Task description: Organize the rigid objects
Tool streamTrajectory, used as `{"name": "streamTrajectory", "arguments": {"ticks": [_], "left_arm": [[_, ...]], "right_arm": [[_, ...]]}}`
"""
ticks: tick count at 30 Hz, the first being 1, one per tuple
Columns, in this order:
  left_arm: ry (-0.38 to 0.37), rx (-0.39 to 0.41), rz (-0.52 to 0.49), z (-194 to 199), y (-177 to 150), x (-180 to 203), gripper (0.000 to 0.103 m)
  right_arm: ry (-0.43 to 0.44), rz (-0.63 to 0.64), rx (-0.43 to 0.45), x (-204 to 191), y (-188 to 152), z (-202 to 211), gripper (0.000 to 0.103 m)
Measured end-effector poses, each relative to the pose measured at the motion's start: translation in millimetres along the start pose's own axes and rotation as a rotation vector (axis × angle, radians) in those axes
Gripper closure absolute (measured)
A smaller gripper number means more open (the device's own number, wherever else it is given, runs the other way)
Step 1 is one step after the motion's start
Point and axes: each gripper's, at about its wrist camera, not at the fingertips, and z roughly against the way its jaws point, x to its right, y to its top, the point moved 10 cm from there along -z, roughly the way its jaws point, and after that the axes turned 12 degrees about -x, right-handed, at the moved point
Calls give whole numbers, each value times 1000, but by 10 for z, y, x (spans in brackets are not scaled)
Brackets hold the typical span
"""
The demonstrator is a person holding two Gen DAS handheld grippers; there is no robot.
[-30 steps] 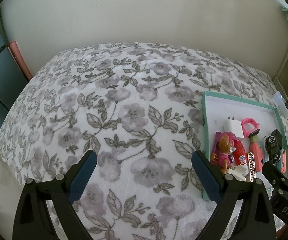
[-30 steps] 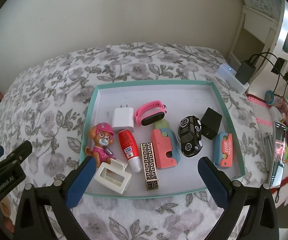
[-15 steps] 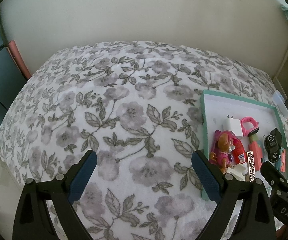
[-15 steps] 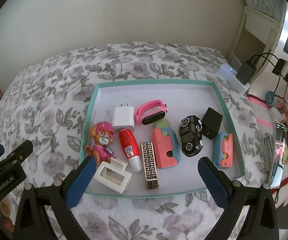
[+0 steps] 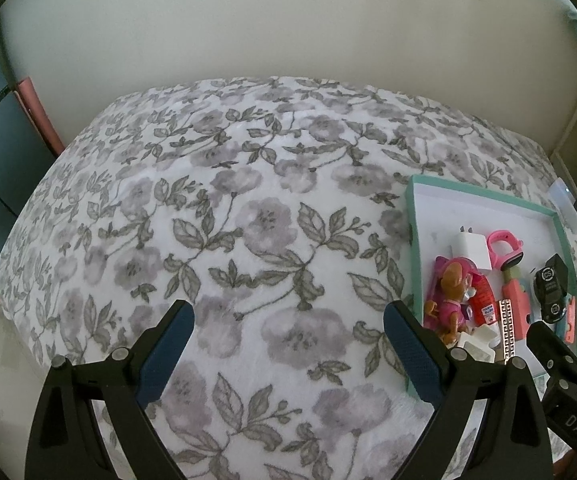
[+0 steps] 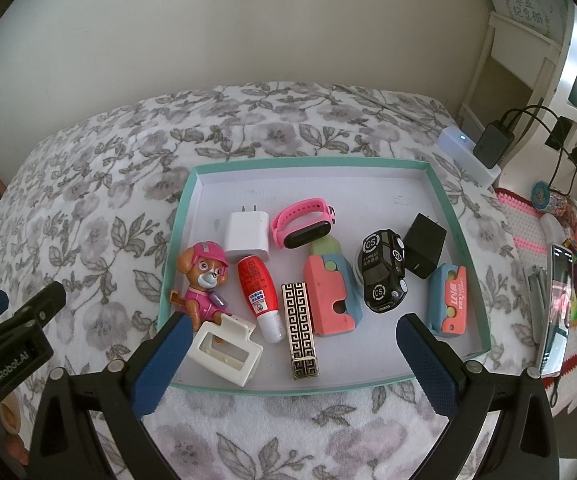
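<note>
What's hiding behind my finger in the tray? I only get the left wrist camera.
Observer: A white clip, at the tray's near left corner, right in front of the puppy.
Child: How many things are in the tray?
Observer: Ten, all lying apart from the far wall.
Child: What's past the tray's right side?
Observer: A phone, outside the tray, screen catching the light.
</note>
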Motion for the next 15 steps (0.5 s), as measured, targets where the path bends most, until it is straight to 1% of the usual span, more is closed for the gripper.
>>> {"name": "streamTrajectory", "arguments": {"ticks": [5, 9, 15], "left_arm": [[5, -7, -2, -12, -10, -7, 7], [-30, -25, 1, -37, -31, 21, 7], [-37, -22, -3, -24, -29, 43, 7]], "right_arm": [[-2, 2, -1, -7, 0, -1, 0], [-4, 9, -5, 6, -8, -14, 0], [-6, 22, -10, 27, -4, -29, 0]]}}
